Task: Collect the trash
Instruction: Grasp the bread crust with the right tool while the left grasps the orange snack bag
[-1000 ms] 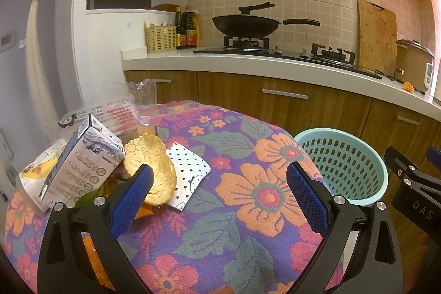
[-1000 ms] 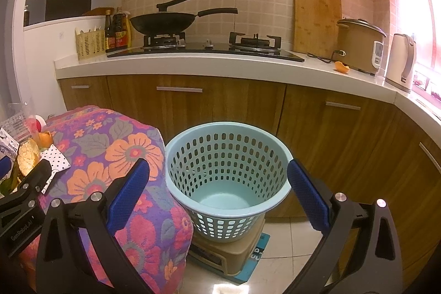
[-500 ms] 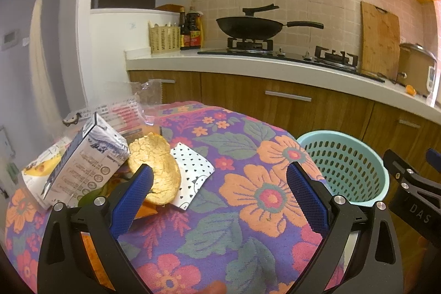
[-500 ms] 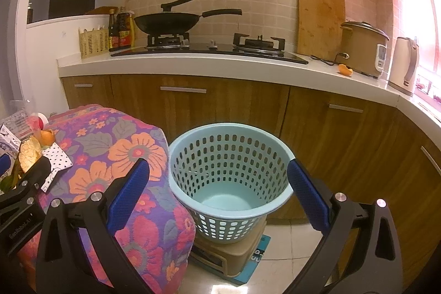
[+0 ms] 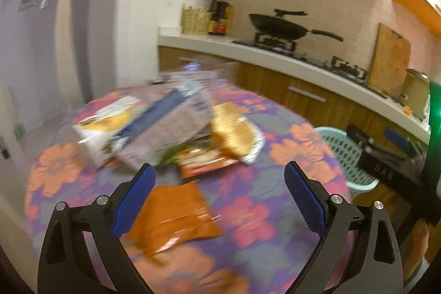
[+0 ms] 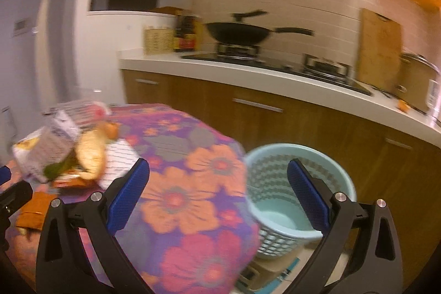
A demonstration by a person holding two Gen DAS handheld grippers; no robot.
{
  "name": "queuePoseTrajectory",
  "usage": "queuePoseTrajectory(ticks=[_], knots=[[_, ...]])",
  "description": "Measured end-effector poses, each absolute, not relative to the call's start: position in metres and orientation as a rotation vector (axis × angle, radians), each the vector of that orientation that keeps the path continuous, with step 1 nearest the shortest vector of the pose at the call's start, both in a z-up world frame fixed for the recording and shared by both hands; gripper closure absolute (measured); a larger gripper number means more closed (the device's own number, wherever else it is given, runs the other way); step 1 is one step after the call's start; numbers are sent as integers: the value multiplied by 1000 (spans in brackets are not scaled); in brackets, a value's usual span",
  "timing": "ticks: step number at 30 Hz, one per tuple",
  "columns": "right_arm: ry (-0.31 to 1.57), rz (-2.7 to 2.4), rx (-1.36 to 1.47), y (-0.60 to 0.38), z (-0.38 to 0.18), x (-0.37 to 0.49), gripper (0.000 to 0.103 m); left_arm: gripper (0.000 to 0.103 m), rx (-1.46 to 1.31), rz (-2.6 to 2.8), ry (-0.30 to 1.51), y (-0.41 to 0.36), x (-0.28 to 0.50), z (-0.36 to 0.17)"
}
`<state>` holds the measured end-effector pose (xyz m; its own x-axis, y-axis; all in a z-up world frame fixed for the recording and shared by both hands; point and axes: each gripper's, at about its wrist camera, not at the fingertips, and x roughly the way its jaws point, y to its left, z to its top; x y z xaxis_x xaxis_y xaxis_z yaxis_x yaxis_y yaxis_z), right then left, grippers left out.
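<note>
Trash [image 5: 154, 128] lies in a blurry heap on the flowery tablecloth [image 5: 248, 211] at twelve o'clock from the left gripper [image 5: 220, 194], whose blue fingers are spread wide with nothing in them; an orange wrapper [image 5: 176, 216] lies just below. From the right wrist, the right gripper [image 6: 217, 193] is spread wide too and holds nothing, with the blue basket [image 6: 275, 183] on the floor at three o'clock and the trash [image 6: 69, 153] at nine o'clock.

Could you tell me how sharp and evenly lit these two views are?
Left wrist view: the trash pile and tablecloth are smeared by motion, a green glow at the right edge. Right wrist view: similar blur on the basket; both curve like fisheyes.
</note>
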<state>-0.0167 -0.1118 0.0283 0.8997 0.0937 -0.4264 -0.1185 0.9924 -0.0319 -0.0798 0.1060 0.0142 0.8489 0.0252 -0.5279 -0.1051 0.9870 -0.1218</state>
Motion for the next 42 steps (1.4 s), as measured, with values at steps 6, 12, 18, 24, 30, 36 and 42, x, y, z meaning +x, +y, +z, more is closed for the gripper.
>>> queuePoseTrajectory(ticks=[6, 12, 18, 24, 30, 36, 42], knots=[[435, 290, -98, -70, 34, -6, 9, 12, -152, 98, 668, 145, -86, 0], [461, 520, -141, -32, 32, 17, 13, 17, -204, 102, 789, 163, -77, -26], [525, 625, -184, -9, 20, 40, 23, 31, -239, 80, 856, 157, -69, -39], [604, 641, -188, 2, 6, 62, 32, 55, -190, 118, 852, 141, -60, -43], [700, 638, -195, 8, -6, 77, 44, 69, -191, 121, 838, 132, -55, -42], [762, 649, -219, 15, -15, 83, 70, 82, -198, 112, 800, 128, -59, -34], [773, 666, -200, 11, -16, 82, 100, 84, -224, 104, 783, 132, -69, -32]])
